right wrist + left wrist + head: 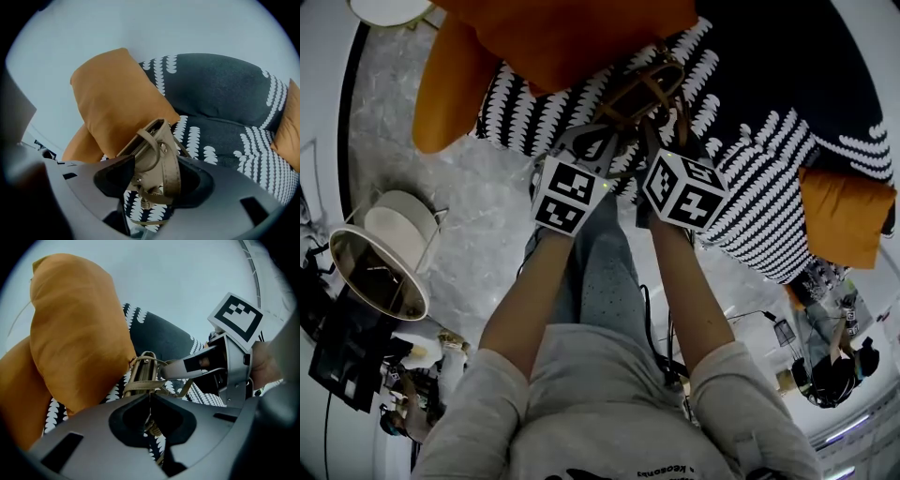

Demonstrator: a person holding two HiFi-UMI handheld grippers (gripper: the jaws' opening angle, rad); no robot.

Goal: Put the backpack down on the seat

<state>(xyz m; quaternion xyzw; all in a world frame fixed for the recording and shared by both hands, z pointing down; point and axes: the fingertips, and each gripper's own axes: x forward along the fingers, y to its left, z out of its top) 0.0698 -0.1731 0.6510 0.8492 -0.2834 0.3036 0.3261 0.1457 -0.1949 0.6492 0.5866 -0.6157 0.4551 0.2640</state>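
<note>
- The tan backpack point(642, 89) sits upper centre in the head view, over the sofa's black-and-white patterned seat point(750, 187). Whether it rests on the seat cannot be told.
- The left gripper point(595, 141) has its jaws drawn to a thin seam, pinching a tan strap of the backpack.
- The right gripper point(661, 131) has its jaws narrowed on the backpack's straps, with the bag's top standing just beyond them.
- An orange cushion point(572, 33) lies just beside the backpack, at the upper left.

Orange cushion point(562, 37) upper left — another cushion point(848, 220) right — marble floor point(478, 197)
</note>
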